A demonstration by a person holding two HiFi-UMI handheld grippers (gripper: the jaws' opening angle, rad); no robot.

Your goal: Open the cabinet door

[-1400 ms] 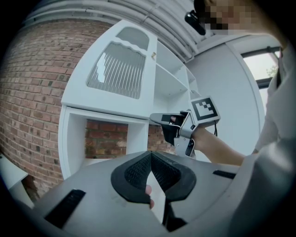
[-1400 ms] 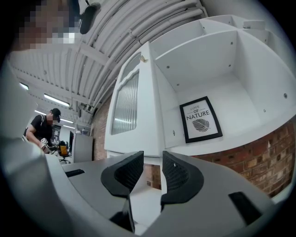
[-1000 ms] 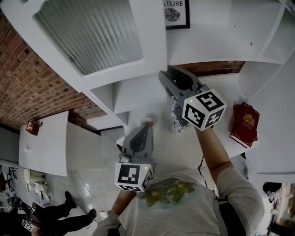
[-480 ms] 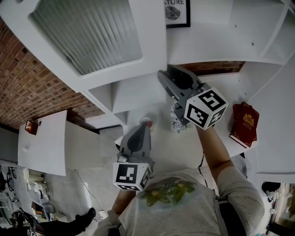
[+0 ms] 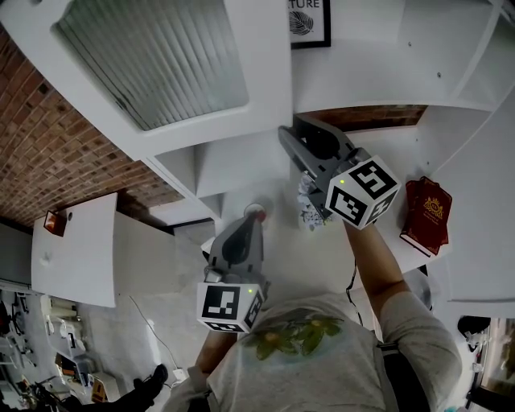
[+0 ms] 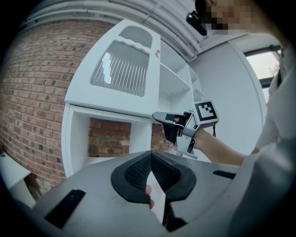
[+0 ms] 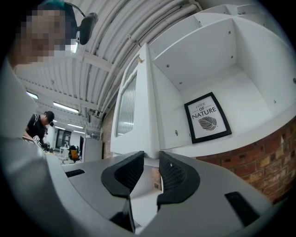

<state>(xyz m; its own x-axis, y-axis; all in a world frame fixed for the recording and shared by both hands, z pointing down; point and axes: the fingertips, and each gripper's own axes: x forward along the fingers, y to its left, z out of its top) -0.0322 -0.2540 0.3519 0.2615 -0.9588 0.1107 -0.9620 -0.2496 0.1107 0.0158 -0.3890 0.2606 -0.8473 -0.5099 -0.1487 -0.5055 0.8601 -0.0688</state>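
The white cabinet door [image 5: 161, 56] with a ribbed glass pane stands swung wide, away from the open shelves. My right gripper [image 5: 286, 133] is at the door's lower free corner. In the right gripper view its jaws [image 7: 151, 159] stand a door's thickness apart, with the door's edge [image 7: 149, 115] pinched at their tips. My left gripper [image 5: 253, 216] hangs lower, in front of the lower shelves, shut and empty [image 6: 150, 155]. From the left gripper view the door [image 6: 122, 69] and the right gripper [image 6: 162, 118] at its corner both show.
A framed "NATURE" print [image 5: 308, 22] leans in the upper compartment. A red book [image 5: 426, 216] lies on a shelf at the right and a small patterned object [image 5: 310, 211] stands below the right gripper. Brick wall [image 5: 48, 145] and a white table [image 5: 76, 249] are to the left.
Almost nothing: the right gripper's marker cube has shifted slightly and the left gripper has dipped a little. The door stays at the same angle.
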